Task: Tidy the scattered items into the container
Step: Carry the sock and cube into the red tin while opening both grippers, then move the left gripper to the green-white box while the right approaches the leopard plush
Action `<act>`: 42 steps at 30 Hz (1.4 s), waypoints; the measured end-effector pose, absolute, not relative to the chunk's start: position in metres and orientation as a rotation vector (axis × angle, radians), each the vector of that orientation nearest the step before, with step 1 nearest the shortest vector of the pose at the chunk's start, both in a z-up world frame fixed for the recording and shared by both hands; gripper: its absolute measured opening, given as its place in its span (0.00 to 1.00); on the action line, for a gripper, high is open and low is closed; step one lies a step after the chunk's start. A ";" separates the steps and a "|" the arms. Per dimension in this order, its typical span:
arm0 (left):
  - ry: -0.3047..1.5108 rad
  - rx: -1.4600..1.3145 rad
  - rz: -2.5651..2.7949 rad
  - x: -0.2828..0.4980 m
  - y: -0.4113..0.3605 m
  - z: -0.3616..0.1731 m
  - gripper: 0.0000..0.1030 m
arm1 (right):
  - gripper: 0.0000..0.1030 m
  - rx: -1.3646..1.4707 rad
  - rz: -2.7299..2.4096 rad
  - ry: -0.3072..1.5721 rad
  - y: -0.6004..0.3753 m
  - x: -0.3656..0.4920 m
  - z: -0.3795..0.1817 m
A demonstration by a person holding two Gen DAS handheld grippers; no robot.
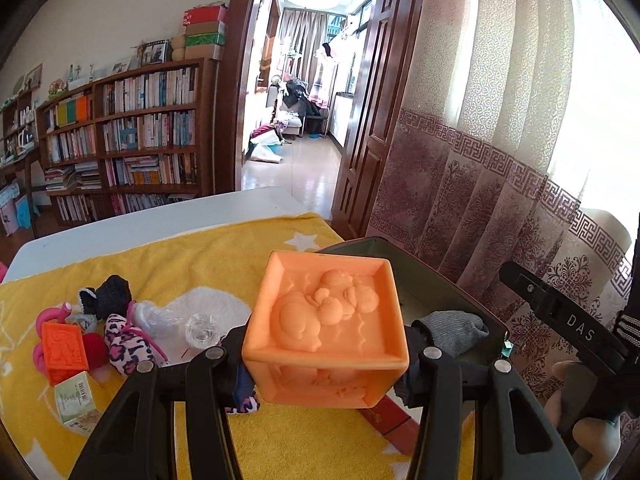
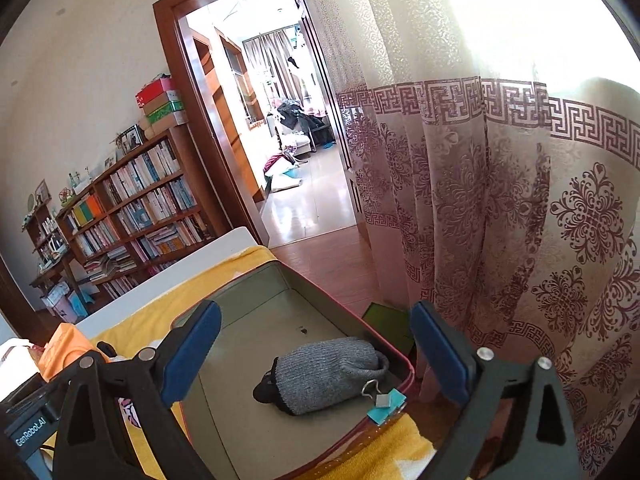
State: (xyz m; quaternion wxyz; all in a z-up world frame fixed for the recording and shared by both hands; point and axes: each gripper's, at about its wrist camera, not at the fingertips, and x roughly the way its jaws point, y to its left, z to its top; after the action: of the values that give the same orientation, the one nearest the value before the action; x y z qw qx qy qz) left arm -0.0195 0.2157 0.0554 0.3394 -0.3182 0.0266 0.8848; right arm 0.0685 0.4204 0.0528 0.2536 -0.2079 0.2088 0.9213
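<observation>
My left gripper (image 1: 326,354) is shut on a large orange embossed cube (image 1: 326,320) and holds it above the yellow towel (image 1: 200,268), just left of the grey-lined box (image 1: 432,280). My right gripper (image 2: 316,356) is open and empty, hovering over the same box (image 2: 256,304). A grey sock (image 2: 328,372) and a teal binder clip (image 2: 386,402) lie inside the box. The sock also shows in the left wrist view (image 1: 452,330). Scattered on the towel at the left are a small orange cube (image 1: 64,350), a leopard-print sock (image 1: 126,346), a black sock (image 1: 108,296) and a small carton (image 1: 78,402).
A clear plastic piece (image 1: 202,330) and a red ball (image 1: 96,350) lie among the clutter. The white table (image 1: 160,212) extends beyond the towel. A patterned curtain (image 2: 500,220) hangs close on the right. A bookshelf (image 1: 132,140) and an open doorway (image 1: 304,100) stand behind.
</observation>
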 end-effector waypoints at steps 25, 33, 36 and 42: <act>-0.043 -0.887 2.353 -0.031 0.181 0.042 0.78 | 0.95 -0.545 2.488 0.588 0.414 0.071 0.048; -0.184 -0.951 2.508 -0.046 0.098 0.032 0.78 | 0.95 -0.600 2.614 0.523 0.375 0.058 0.046; -0.238 -0.968 2.583 -0.052 0.067 0.028 0.78 | 0.95 -0.631 2.677 0.506 0.357 0.050 0.045; -0.338 -1.027 2.677 -0.060 0.013 0.018 0.78 | 0.95 -0.699 2.811 0.403 0.310 0.035 0.046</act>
State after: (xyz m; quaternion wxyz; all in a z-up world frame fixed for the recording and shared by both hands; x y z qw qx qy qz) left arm -0.0603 0.0134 0.0184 0.1271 -0.3528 -0.1160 0.9198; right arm 0.0350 0.3102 0.0456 0.1084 -0.2375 0.1372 0.9555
